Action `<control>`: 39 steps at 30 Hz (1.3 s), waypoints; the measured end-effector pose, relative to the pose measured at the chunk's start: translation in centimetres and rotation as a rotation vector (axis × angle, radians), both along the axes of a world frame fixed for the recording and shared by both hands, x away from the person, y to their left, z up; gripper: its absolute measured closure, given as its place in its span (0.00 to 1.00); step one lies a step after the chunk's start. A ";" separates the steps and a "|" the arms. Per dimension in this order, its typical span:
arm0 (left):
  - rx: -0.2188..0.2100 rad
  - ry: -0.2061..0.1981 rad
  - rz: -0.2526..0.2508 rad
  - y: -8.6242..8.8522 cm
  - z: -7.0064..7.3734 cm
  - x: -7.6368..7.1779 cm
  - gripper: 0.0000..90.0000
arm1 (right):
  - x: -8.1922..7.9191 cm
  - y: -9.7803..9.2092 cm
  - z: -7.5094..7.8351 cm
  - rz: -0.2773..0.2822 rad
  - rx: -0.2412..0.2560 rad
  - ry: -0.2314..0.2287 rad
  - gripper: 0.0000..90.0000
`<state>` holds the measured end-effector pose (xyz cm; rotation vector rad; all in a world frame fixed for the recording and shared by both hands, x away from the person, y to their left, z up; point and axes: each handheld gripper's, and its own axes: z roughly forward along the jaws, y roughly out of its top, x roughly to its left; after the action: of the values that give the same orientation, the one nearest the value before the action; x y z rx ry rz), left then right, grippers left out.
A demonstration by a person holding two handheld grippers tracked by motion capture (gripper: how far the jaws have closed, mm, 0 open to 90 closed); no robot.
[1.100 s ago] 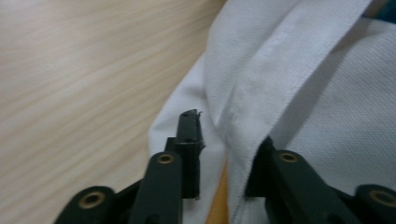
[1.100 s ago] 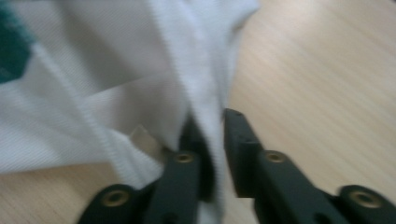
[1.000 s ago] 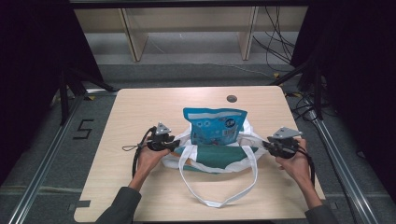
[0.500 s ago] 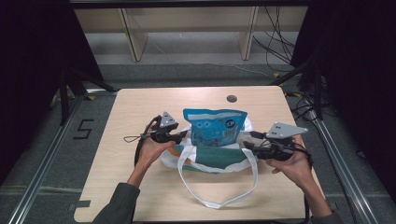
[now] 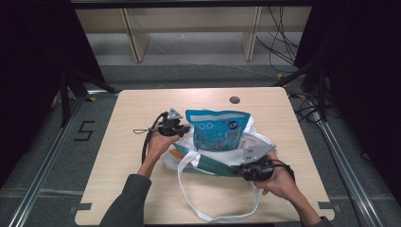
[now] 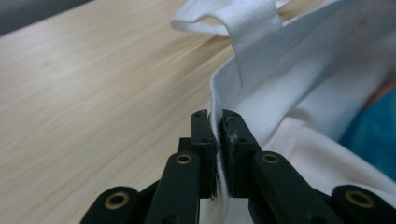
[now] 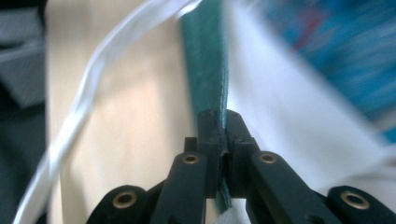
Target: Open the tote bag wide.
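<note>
A white tote bag (image 5: 171,161) with a teal front panel (image 5: 215,166) lies in the middle of the table, and a blue snack packet (image 5: 217,130) stands up out of its mouth. My left gripper (image 5: 184,128) is shut on the bag's white rim (image 6: 233,88) at its left side. My right gripper (image 5: 238,169) is shut on the teal rim (image 7: 205,60) at the bag's near right side. One long white handle (image 5: 189,201) loops toward the table's front edge. Something orange (image 5: 176,152) peeks out inside the bag.
The bag rests on a light wooden table (image 5: 118,156) with a round cable hole (image 5: 234,100) at the back. Wooden shelf legs (image 5: 135,40) stand behind the table. Metal rails (image 5: 340,156) run along the floor at both sides, and a "5" mark (image 5: 84,131) is at the left.
My right gripper has moved from the bag's right side to its near edge, still holding the rim. The left gripper has shifted slightly farther back. The packet stands a little more upright.
</note>
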<state>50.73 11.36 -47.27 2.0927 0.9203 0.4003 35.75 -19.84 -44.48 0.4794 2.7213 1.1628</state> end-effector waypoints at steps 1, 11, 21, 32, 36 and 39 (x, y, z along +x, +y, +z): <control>0.006 0.022 0.009 0.0 -0.4 0.5 0.93 | -0.6 0.5 -0.9 0.011 -0.027 0.019 0.97; 0.037 0.081 0.096 -0.8 -2.1 1.9 0.84 | -1.9 2.9 -5.4 0.033 -0.139 0.044 0.96; -0.112 -0.004 0.110 1.9 3.2 -3.6 0.50 | -1.8 0.1 1.3 -0.080 0.059 -0.030 0.64; -0.099 0.056 0.017 1.2 2.5 -8.1 0.52 | 2.0 -5.3 5.3 -0.378 0.059 -0.245 0.67; -0.108 0.066 0.020 0.9 2.2 -8.5 0.52 | 3.5 -4.9 4.4 -0.381 0.020 -0.224 0.67; -0.100 0.084 -0.002 0.5 1.7 -8.8 0.50 | 4.2 -4.5 4.1 -0.389 0.004 -0.209 0.68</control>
<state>41.90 11.90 -45.57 2.0318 0.9665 0.2618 39.96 -24.38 -40.42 0.7947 2.3130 1.0470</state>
